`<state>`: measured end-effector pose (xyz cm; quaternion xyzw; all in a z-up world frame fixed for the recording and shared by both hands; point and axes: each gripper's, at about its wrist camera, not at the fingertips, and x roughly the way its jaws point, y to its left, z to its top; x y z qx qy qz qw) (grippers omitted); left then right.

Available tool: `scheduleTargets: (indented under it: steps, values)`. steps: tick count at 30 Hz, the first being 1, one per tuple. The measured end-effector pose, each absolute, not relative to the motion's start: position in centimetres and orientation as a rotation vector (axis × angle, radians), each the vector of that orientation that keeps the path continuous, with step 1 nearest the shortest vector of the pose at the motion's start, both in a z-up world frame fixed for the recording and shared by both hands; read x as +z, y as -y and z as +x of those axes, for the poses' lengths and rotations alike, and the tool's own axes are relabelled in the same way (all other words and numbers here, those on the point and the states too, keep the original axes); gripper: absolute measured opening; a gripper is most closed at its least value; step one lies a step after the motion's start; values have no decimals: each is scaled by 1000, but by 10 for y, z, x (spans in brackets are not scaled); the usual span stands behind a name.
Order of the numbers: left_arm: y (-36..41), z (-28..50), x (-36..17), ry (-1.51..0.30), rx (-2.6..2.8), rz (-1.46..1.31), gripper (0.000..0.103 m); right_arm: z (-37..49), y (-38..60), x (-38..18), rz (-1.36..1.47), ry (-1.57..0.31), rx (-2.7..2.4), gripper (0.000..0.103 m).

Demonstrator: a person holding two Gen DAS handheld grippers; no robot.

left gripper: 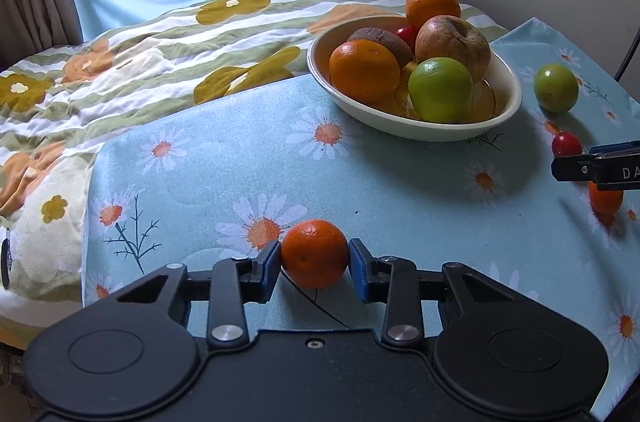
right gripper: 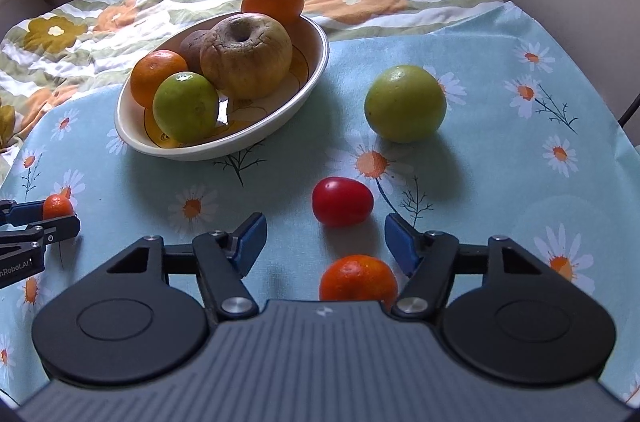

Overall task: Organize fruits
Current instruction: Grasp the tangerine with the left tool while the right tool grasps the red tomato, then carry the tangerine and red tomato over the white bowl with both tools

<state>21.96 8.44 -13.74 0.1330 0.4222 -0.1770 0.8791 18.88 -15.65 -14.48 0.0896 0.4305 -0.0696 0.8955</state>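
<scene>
Between the blue pads of the left gripper [left gripper: 315, 256], in the left wrist view, sits a small tangerine [left gripper: 315, 253]; both pads press on its sides, so the jaws are clamped on it. The fruit is nearly round, with no clear long axis, and it rests on the daisy-print tablecloth [left gripper: 224, 150]. Ahead of the jaws and to their right stands a cream oval bowl [left gripper: 508, 110], its long axis running from near right to far left, holding two oranges, a green lime, a wrinkled apple, a brown fruit and a red tomato. Right of the bowl lies a loose green lime [left gripper: 556, 87], and nearer, a red tomato [left gripper: 566, 143]. At the right edge the other gripper's finger carries the white letters "DA", cut off by the frame.

In the right wrist view, the right gripper [right gripper: 325, 242] has its jaws spread apart, gripping nothing. A second tangerine [right gripper: 358, 278] lies between the fingers but behind the pads, close to the gripper body and nearer the right finger, touching neither pad. Just ahead of the jaws lies the egg-shaped red tomato [right gripper: 342, 201], its long axis across the view, narrower end to the right. The lime [right gripper: 405, 103] lies farther ahead to the right, the bowl [right gripper: 132, 138] ahead to the left. At the left edge the left gripper [right gripper: 60, 212] shows part of a label, "nRobot.AI".
</scene>
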Motion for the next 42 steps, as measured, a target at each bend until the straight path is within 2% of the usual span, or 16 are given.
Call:
scheduleTargets:
  steps: [14,16,17,27,42]
  values:
    - [-90,208,-136,-902,-360,260,40,203,162,-152,176,-899,-145,64]
    - [-90,207,-136,-905,-356,255,40,203,162,-152,166,-900,-143,58]
    - [-90,206,-136,-906,-354,255,40,203,161,-152,155,-900,-142,50]
    - [-86,184,-115,-890,-318,222,39,187,160,-137,136,-877,-80,50]
    - [-40,138,-43,-790,-215,153,39,153,172,-60,86,-807,114,50]
